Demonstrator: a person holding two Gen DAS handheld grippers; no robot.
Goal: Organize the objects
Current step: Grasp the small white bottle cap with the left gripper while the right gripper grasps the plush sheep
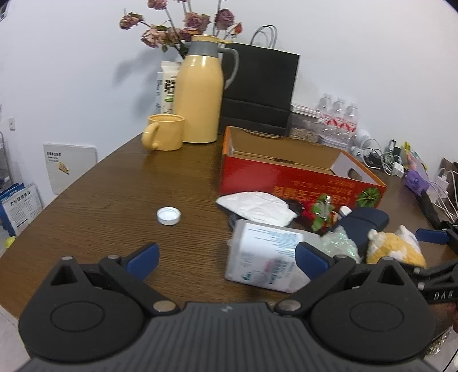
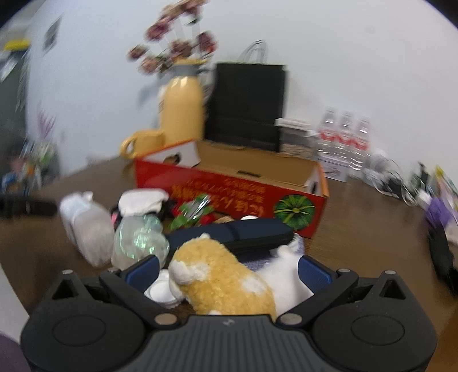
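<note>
Plush toy (image 2: 226, 280), box lettering perhaps Korean.

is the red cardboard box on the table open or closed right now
Open. The red cardboard box has no lid over it, and both wrist views look down onto its bare brown inner walls; its floor is mostly hidden.

Pretty even, soft indoor light, nothing harsh. The dried pink flowers (image 1: 183, 25) throw a faint grey shadow on the white wall (image 1: 71, 57) at upper left. Left wrist view is mostly sharp, slightly soft lower right. Right wrist view is smeared all over, worst along the left edge. Both bend hard at the corners.
</note>
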